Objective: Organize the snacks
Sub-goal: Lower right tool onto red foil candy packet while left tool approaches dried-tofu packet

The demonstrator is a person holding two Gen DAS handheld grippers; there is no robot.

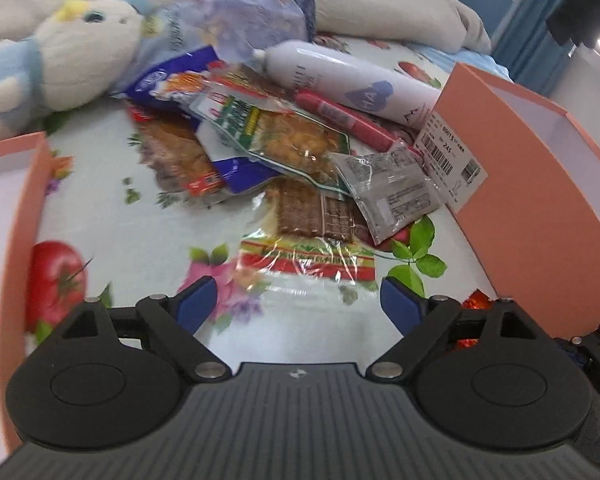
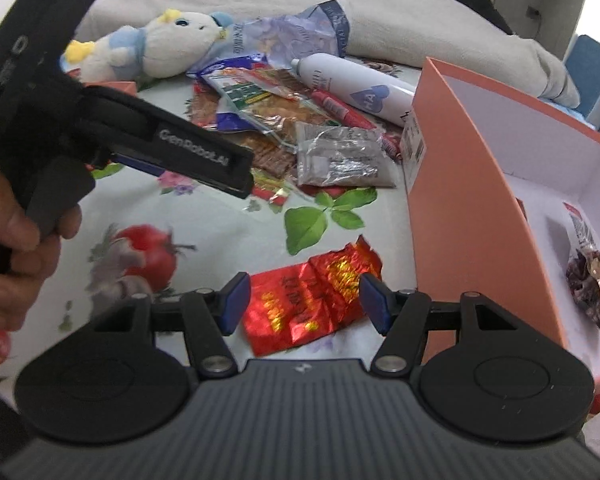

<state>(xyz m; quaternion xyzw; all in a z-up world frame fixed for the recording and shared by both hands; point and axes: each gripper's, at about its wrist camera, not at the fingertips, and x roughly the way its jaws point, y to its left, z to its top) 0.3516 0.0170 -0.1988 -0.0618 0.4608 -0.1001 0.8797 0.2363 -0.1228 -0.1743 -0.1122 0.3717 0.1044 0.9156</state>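
Snack packets lie heaped on a flowered cloth (image 1: 148,240): a green-labelled packet (image 1: 276,136), a red sausage stick (image 1: 340,116), a grey clear packet (image 1: 388,188) and a clear packet of brown squares (image 1: 308,220). My left gripper (image 1: 298,300) is open just in front of the brown-square packet, with nothing between its fingers. My right gripper (image 2: 304,304) is open and low over a crumpled red foil packet (image 2: 312,300), which lies flat between its blue pads. The left gripper (image 2: 240,174) also shows in the right wrist view, held by a hand (image 2: 16,240).
An open pink box (image 2: 472,184) stands at the right, with one dark snack packet (image 2: 588,276) inside. Another pink box edge (image 1: 28,184) is at the left. A plush toy (image 1: 80,60), a white bottle (image 1: 340,76) and a grey blanket (image 1: 380,8) lie behind the heap.
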